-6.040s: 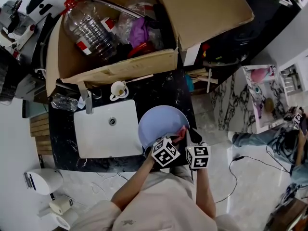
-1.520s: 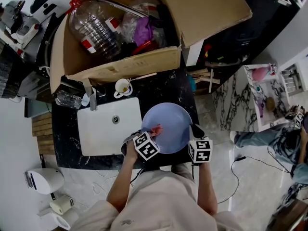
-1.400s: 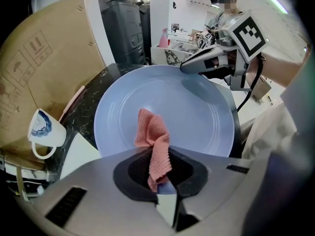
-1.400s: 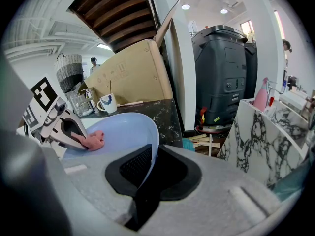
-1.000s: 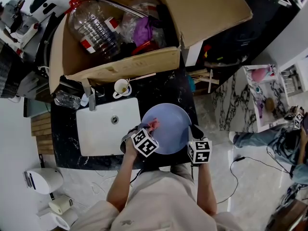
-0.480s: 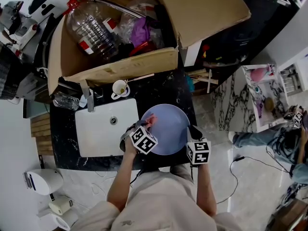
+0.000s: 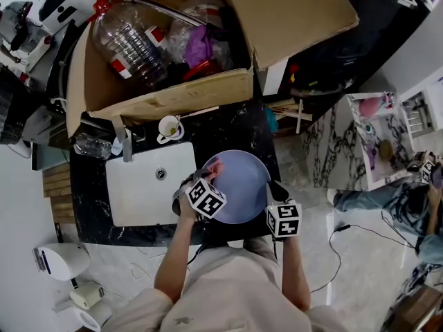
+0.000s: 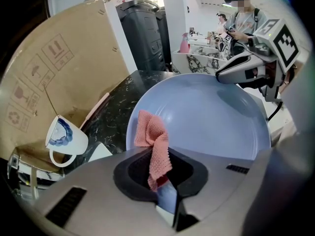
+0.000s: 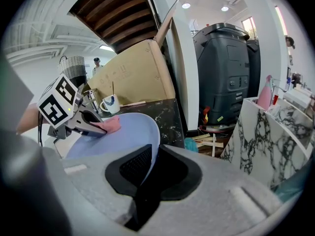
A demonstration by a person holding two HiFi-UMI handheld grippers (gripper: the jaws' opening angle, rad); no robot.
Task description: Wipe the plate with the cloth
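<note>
A pale blue plate (image 7: 239,185) rests on the black counter beside the sink. My left gripper (image 7: 208,178) is shut on a pink cloth (image 7: 215,167), which lies against the plate's left inner rim. In the left gripper view the cloth (image 8: 153,146) hangs from the jaws over the plate (image 8: 216,122). My right gripper (image 7: 274,189) is shut on the plate's right rim; in the right gripper view that rim (image 9: 150,146) runs between the jaws, with the cloth (image 9: 109,125) across the plate (image 9: 123,136).
A white sink (image 7: 142,192) lies left of the plate, with a tap (image 7: 119,138) behind it. A white cup (image 7: 168,127) stands near a large cardboard box (image 7: 166,99) of bottles and bags. A marble table (image 7: 367,144) is at right.
The left gripper has carried the cloth from the plate's right side across to its left rim and up a little. The right gripper has kept its hold on the rim.
</note>
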